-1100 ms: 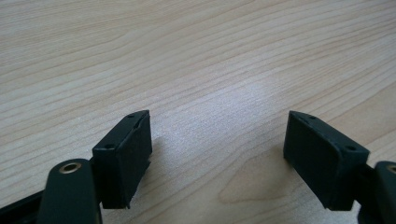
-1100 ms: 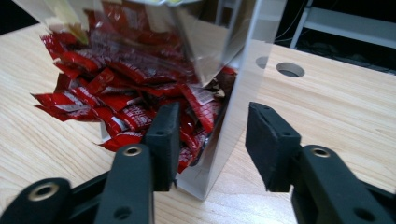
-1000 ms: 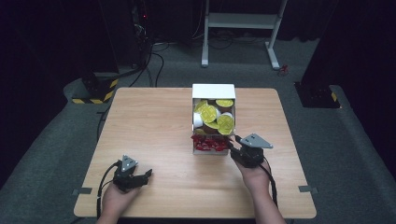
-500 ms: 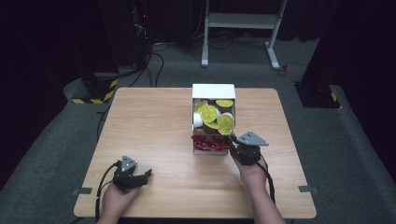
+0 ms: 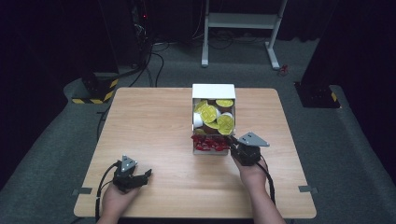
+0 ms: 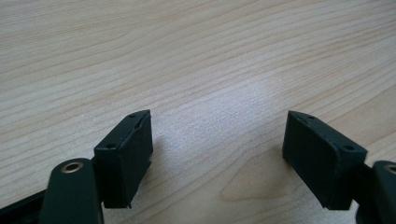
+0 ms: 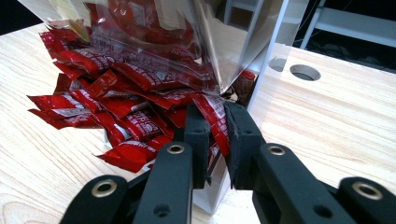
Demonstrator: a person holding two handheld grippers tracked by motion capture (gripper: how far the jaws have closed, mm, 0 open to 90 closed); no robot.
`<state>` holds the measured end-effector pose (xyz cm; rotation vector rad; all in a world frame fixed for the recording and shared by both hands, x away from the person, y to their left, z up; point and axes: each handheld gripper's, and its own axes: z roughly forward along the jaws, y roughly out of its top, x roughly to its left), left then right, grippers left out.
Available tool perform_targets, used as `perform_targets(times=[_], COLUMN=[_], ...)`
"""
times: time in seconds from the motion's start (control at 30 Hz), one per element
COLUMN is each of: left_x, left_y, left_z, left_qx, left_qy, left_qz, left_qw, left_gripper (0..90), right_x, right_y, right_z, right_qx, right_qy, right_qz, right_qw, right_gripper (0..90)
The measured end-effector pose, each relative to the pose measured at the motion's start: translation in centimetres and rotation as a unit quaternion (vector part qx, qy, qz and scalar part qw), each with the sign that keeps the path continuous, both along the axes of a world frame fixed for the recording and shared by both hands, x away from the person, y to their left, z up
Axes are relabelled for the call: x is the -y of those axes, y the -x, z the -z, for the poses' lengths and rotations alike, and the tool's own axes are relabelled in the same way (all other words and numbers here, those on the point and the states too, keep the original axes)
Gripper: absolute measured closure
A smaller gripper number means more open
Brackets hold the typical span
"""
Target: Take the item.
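Closing over the last second, right gripper (image 7: 215, 128) jaws now pinch a red packet (image 7: 212, 114) at centre frame; left gripper (image 6: 217, 154) gapes empty.

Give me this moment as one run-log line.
right gripper: jaws just closing, shut on red packet at white box front | left gripper: open, nothing between, over table

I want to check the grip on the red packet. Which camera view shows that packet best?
The right gripper view shows it best: the red packet sits pinched between the right gripper's jaws, which have just been closing. In the high view, the red packets are a small blur at the white box.
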<state>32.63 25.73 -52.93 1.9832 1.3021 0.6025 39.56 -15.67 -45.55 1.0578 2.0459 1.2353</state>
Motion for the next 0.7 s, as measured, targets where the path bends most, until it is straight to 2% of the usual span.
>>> perform_targets(times=[0.7], left_x=[-0.01], left_y=[-0.01], left_z=[0.01], left_qx=[-0.002], left_qy=[0.005], left_qz=[0.004], left_qw=[1.0], left_gripper=[24.8], right_x=[0.18], right_y=[0.96], right_z=[-0.03], right_qx=[0.002], right_qy=[0.007], right_qz=[0.003], right_qw=[1.0], right_gripper=[82.3])
